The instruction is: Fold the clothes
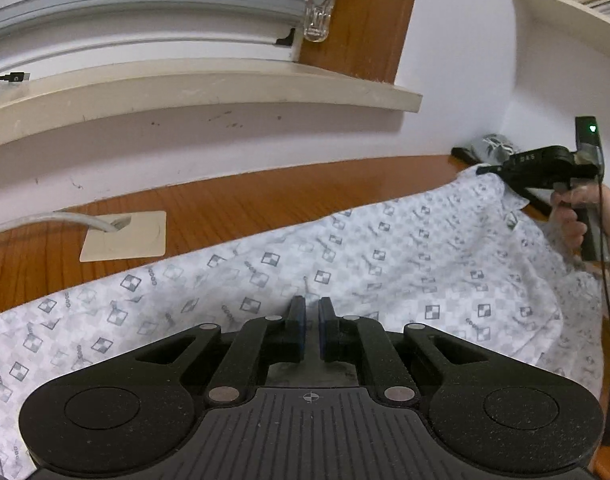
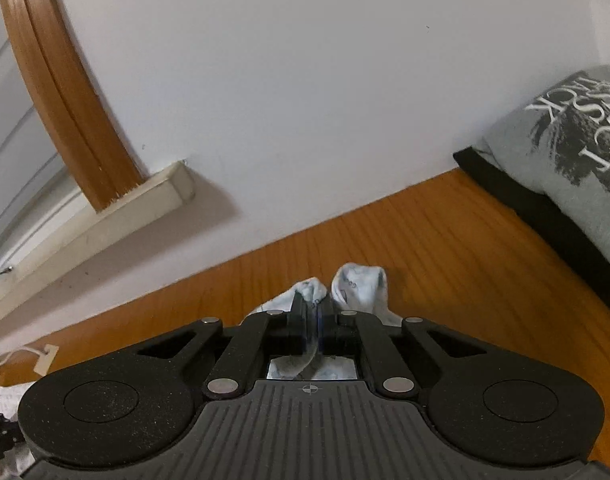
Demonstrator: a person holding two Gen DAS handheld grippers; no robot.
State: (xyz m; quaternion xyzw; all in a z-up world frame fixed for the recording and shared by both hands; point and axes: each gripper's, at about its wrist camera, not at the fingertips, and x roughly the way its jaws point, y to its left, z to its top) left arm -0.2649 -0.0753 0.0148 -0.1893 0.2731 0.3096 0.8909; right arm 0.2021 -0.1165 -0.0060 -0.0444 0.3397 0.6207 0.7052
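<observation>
Left wrist view takes in the wooden desk [image 1: 233,200], which runs from nine o'clock across to three o'clock under a white wall and a pale window sill [image 1: 209,92]. Spread over the desk, the white patterned garment [image 1: 345,264] fills the frame from eight o'clock up to two o'clock, lying mostly flat, with its far corner lifted off the wood. At two o'clock a hand [image 1: 581,220] holds the right gripper [image 1: 491,169], whose tip sits on that raised corner. A beige plate with a grey cable [image 1: 125,236] lies on bare wood at nine o'clock, apart from the cloth. At six o'clock the left gripper [image 1: 311,312] hangs over the garment with its jaws nearly shut and only a thin slit between the blue pads; whether cloth is pinched there cannot be told. In the right wrist view, the right gripper [image 2: 313,312] is clamped on a bunch of the white fabric, which puffs out past the fingertips at twelve o'clock. A folded grey printed shirt [image 2: 565,152] rests on a dark garment [image 2: 517,200] at two o'clock.
</observation>
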